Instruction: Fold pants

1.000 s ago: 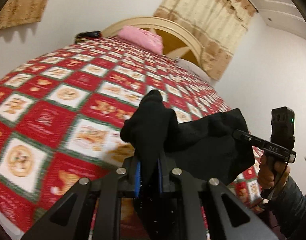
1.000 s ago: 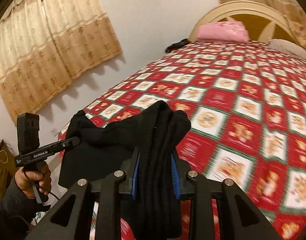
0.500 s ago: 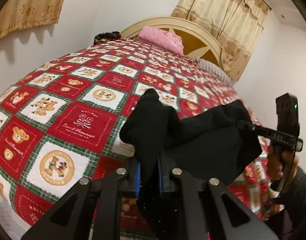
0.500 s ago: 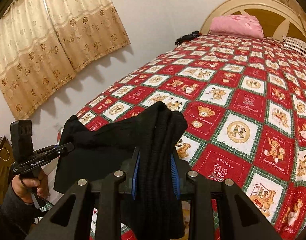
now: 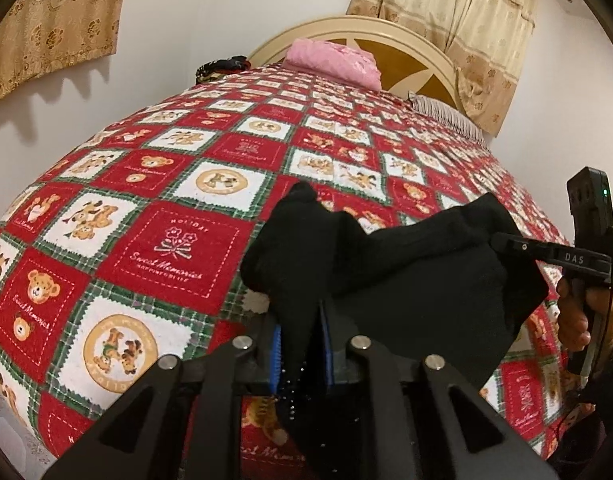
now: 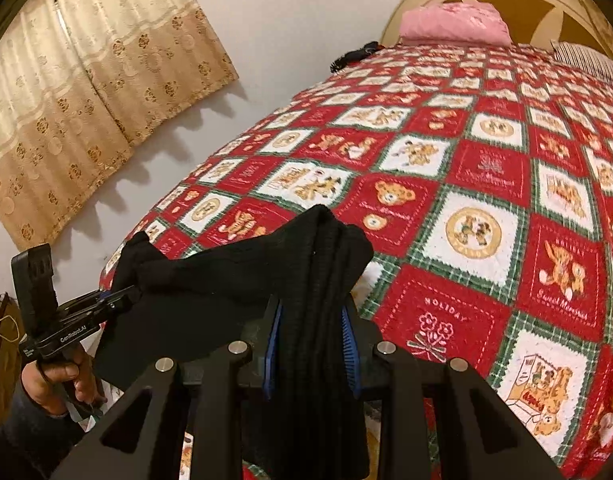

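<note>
Black pants (image 5: 418, 280) hang stretched between both tongs above the bed's (image 5: 178, 232) near edge; left tongs (image 5: 300, 354) and right tongs (image 6: 310, 350) each pinch a bunched corner of cloth.

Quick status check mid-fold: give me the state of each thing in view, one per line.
left gripper: shut on the pants.
right gripper: shut on the pants.
pants: black, bunched at both grips, held up and slung between the grippers above the bedspread.
bedspread: spread flat over the bed.
pink pillow: resting against the headboard.
curtains: drawn closed.
</note>
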Demonstrator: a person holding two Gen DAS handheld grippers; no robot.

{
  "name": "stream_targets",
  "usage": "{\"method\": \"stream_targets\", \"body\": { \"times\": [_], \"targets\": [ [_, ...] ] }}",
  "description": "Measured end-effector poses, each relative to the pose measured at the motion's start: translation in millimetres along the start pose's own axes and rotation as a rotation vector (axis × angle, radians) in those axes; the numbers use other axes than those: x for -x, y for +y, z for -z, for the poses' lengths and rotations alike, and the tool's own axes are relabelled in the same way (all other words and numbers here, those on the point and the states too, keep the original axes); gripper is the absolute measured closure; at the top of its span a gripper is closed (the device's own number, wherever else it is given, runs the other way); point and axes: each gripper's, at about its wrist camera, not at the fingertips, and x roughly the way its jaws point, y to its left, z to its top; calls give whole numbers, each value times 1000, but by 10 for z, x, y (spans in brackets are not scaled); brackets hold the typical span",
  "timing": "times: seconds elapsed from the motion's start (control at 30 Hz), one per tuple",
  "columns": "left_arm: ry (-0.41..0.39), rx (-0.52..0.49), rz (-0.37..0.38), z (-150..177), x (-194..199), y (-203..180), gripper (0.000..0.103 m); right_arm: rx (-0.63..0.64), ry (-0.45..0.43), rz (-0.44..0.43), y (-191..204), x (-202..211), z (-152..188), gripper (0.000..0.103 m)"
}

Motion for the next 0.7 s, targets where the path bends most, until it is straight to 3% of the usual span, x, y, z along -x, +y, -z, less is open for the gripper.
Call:
{"method": "stream_targets", "body": {
  "times": [0.13,0.33,0.43,0.53,0.63,0.7],
  "targets": [
    [15,-32,-51,48,-48,-25,65,-36,44,18,-121,-121,28,71],
    [10,-52,-130,117,-58,-17,39,-116,74,54,-362,-206,89,51],
    [9,-37,-142,165,14,-3,37,-122,60,65,-403,-125,113,50],
    [5,-40,-164,217,45,-23,35,-120,62,92,-450,-135,142,39],
    [3,-23,-192,263,124,-26,33,-193,34,76,-510,-58,176,38],
    [-13,-16,-200,288,260,-50,33,-205,0,120,-479,93,227,38]
  ]
}}
